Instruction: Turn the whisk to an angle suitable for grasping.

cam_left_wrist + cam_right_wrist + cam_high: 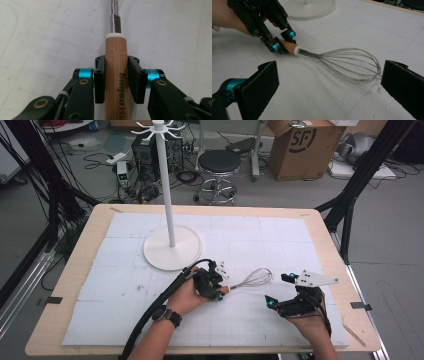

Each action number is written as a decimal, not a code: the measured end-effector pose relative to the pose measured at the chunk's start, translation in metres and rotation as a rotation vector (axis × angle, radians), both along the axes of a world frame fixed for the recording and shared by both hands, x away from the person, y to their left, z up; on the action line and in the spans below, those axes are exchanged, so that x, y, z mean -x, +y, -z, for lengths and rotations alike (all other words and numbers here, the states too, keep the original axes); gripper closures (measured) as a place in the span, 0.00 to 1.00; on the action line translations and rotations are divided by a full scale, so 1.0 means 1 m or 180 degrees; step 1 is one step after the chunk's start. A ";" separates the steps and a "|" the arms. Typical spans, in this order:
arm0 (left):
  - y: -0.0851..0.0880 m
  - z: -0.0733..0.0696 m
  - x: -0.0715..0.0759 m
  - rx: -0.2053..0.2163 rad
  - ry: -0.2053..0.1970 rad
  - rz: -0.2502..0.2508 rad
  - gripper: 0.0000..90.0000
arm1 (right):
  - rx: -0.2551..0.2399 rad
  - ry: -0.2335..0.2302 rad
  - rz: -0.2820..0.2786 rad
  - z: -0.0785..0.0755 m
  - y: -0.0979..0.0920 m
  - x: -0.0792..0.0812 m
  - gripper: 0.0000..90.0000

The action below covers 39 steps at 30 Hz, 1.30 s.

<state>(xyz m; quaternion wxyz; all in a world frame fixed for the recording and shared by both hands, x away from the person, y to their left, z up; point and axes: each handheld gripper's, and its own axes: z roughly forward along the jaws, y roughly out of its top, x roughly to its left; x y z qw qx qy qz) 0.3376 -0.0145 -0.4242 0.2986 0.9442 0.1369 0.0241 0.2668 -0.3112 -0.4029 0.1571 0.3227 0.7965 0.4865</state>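
A wire whisk (252, 279) with a wooden handle (116, 75) lies on the white mat, its wire head pointing right. My left gripper (219, 287) is shut on the wooden handle, one pad against each side of it (116, 80). In the right gripper view the same left gripper (283, 42) clamps the handle (289, 47), and the wire head (352, 63) rests on the mat. My right gripper (280, 290) stands open just right of the whisk head, with nothing between its pads (262, 87).
A white rack with a round base (172, 248) and a tall pole (166, 185) stands on the mat behind the whisk. The mat (125, 285) covers a wooden table (75, 270). A stool and boxes stand on the floor beyond.
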 end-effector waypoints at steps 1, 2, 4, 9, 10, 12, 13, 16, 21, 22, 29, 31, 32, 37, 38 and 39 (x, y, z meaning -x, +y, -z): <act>-0.003 0.000 0.002 -0.0003 -0.0007 0.0041 0.78 | 0.0004 -0.0006 -0.0003 0.000 0.000 0.000 0.00; -0.006 0.000 0.004 0.0008 -0.0008 0.0057 0.78 | 0.0006 -0.0008 -0.0002 0.000 0.000 0.000 0.00; -0.012 0.001 0.007 0.0037 0.0007 0.0115 0.78 | 0.0005 -0.0018 -0.0005 -0.001 0.000 0.000 0.00; -0.023 0.002 0.014 0.0074 0.0023 0.0208 0.78 | -0.0021 -0.0038 -0.0005 -0.003 0.000 0.000 0.00; -0.025 0.001 0.014 0.0081 0.0034 0.0223 0.78 | -0.0021 -0.0038 -0.0005 -0.003 0.000 0.000 0.00; -0.028 0.002 0.016 0.0085 0.0028 0.0243 0.78 | -0.0025 -0.0047 0.0003 -0.003 -0.001 0.000 0.00; -0.028 0.002 0.016 0.0080 0.0026 0.0251 0.78 | -0.0025 -0.0047 0.0003 -0.003 -0.001 0.000 0.00; -0.028 0.002 0.016 0.0089 0.0030 0.0254 0.77 | -0.0035 -0.0035 0.0017 -0.003 -0.002 0.000 0.00; -0.027 0.002 0.017 0.0069 -0.0003 0.0198 0.64 | -0.0021 -0.0043 0.0017 -0.003 -0.001 0.000 0.00; -0.026 0.002 0.018 0.0044 -0.0010 0.0184 0.61 | -0.0019 -0.0040 0.0009 -0.003 -0.001 0.000 0.00; 0.000 0.000 0.019 0.0131 -0.0105 -0.0023 0.44 | -0.0041 -0.0039 0.0035 -0.004 -0.004 0.002 0.00; 0.009 0.000 0.020 0.0127 -0.0130 -0.0068 0.42 | -0.0045 -0.0058 0.0027 -0.004 -0.004 0.001 0.00; 0.014 0.000 0.021 0.0151 -0.0121 -0.0083 0.42 | -0.0042 -0.0053 0.0024 -0.004 -0.004 0.001 0.00; 0.031 0.001 0.027 0.0185 -0.0132 -0.0144 0.42 | -0.0044 -0.0041 0.0019 -0.004 -0.002 0.002 0.00; 0.034 0.001 0.028 0.0147 -0.0145 -0.0137 0.42 | -0.0044 -0.0041 0.0019 -0.004 -0.002 0.002 0.00; 0.037 0.003 0.029 0.0134 -0.0144 -0.0156 0.42 | -0.0042 -0.0041 0.0021 -0.004 -0.001 0.002 0.00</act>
